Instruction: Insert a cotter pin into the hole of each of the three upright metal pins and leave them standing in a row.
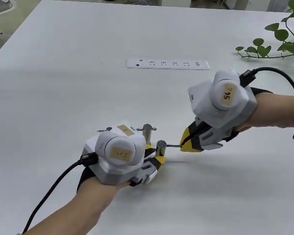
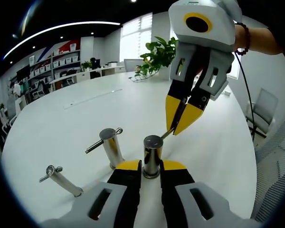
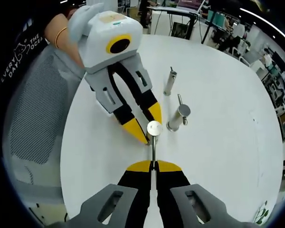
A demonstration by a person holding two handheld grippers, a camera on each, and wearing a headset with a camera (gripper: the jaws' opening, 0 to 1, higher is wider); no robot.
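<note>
A thin silver cotter pin [image 3: 153, 151] lies level at lower centre of the right gripper view, its tip at the head of a short upright silver metal pin [image 2: 152, 153]; whether it has entered the hole I cannot tell. The yellow-tipped right gripper [image 3: 154, 165] is pinched tight on the cotter pin, and the left gripper [image 2: 152, 165] is clamped on that metal pin's shaft. To the left in the left gripper view stand two more silver pins [image 2: 111, 146] [image 2: 62, 178], each with a cotter pin through its head, on a white table [image 1: 63, 88] with a white power strip [image 1: 167, 63] at upper centre of the head view and a green leafy plant [image 1: 279, 41] at upper right.
</note>
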